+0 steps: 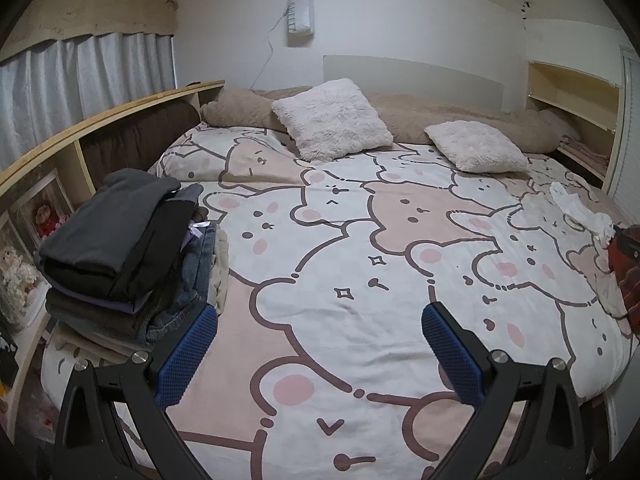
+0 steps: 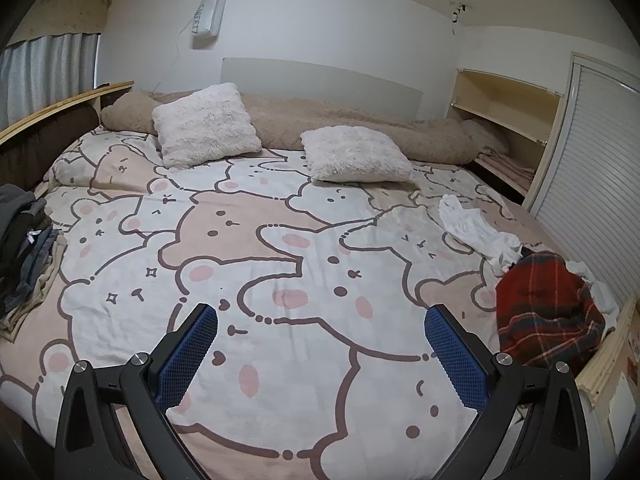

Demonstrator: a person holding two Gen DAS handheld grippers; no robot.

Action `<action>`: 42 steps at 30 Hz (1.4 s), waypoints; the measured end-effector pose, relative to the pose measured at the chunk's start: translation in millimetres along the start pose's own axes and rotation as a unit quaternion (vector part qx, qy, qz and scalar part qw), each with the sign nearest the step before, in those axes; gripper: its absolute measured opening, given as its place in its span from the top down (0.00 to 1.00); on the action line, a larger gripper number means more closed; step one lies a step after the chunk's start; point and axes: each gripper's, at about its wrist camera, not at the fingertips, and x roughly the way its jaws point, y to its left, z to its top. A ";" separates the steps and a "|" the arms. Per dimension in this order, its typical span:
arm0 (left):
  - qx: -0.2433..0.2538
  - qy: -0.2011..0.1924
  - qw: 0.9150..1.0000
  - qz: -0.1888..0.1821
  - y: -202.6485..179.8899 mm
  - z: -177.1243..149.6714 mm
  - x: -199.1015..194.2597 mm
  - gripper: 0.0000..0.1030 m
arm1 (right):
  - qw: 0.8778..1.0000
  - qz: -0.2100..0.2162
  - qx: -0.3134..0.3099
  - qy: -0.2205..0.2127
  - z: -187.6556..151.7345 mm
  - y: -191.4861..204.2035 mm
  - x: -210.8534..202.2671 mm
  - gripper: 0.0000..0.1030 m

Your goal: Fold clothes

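Observation:
A stack of folded dark clothes [image 1: 120, 248] sits on the bed's left side; it also shows at the left edge of the right wrist view [image 2: 24, 256]. A crumpled red plaid garment [image 2: 548, 312] and a rumpled white garment [image 2: 476, 232] lie unfolded at the bed's right side; both show at the right edge of the left wrist view, the plaid one [image 1: 626, 268] and the white one [image 1: 580, 208]. My left gripper [image 1: 320, 316] is open and empty above the bedspread, just right of the stack. My right gripper [image 2: 320, 316] is open and empty above the bedspread, left of the plaid garment.
The bear-print bedspread [image 2: 280, 240] covers the bed. Two fluffy white pillows [image 2: 204, 124] [image 2: 356, 154] and a beige blanket roll [image 2: 360, 124] lie at the head. A wooden shelf [image 1: 80, 128] runs along the left, a louvered door [image 2: 592, 184] on the right.

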 end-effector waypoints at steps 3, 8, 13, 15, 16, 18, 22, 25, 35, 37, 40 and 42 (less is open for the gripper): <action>-0.004 0.001 1.000 0.003 1.0 -0.5 1.4 0.00 | 1.000 -0.002 0.002 0.004 0.6 -2.0 1.2 0.00; 0.001 0.000 1.000 -0.002 0.6 -2.0 2.9 0.00 | 1.000 -0.006 0.004 0.009 1.4 -6.3 4.9 0.00; 0.002 -0.004 1.000 -0.006 -1.2 -2.8 3.8 0.00 | 1.000 -0.011 0.000 0.010 3.3 -12.6 8.9 0.00; -0.002 -0.001 1.000 -0.008 -0.5 -3.0 5.1 0.00 | 1.000 -0.015 -0.002 0.010 4.6 -18.2 11.4 0.00; -0.001 0.000 1.000 -0.010 -1.4 -2.8 5.5 0.00 | 1.000 -0.017 -0.003 0.011 5.4 -22.1 13.0 0.00; 0.001 0.004 1.000 -0.014 -0.5 -2.7 7.1 0.00 | 1.000 -0.022 -0.002 0.018 8.0 -37.0 18.0 0.00; 0.007 0.002 1.000 -0.009 0.4 -1.3 7.8 0.00 | 0.998 -0.032 0.000 0.045 15.0 -78.0 29.4 0.00; 0.006 -0.002 1.000 -0.008 0.5 -0.1 8.2 0.00 | 0.995 -0.052 0.005 0.082 23.2 -125.3 40.3 0.00; 0.003 0.012 1.000 -0.027 -7.4 4.1 24.6 0.00 | 0.962 -0.170 -0.031 0.212 16.7 -244.4 88.6 0.00; 0.006 0.013 0.999 -0.029 -10.0 4.8 26.5 0.00 | 0.944 -0.190 -0.073 0.260 0.4 -253.7 112.8 0.00; 0.007 0.015 0.999 -0.030 -9.5 5.9 28.8 0.00 | 0.917 -0.212 -0.109 0.319 -25.2 -266.7 144.6 0.00; 0.007 0.018 0.999 -0.029 -8.4 6.4 30.4 0.00 | 0.906 -0.216 -0.111 0.347 -36.5 -274.0 159.7 0.00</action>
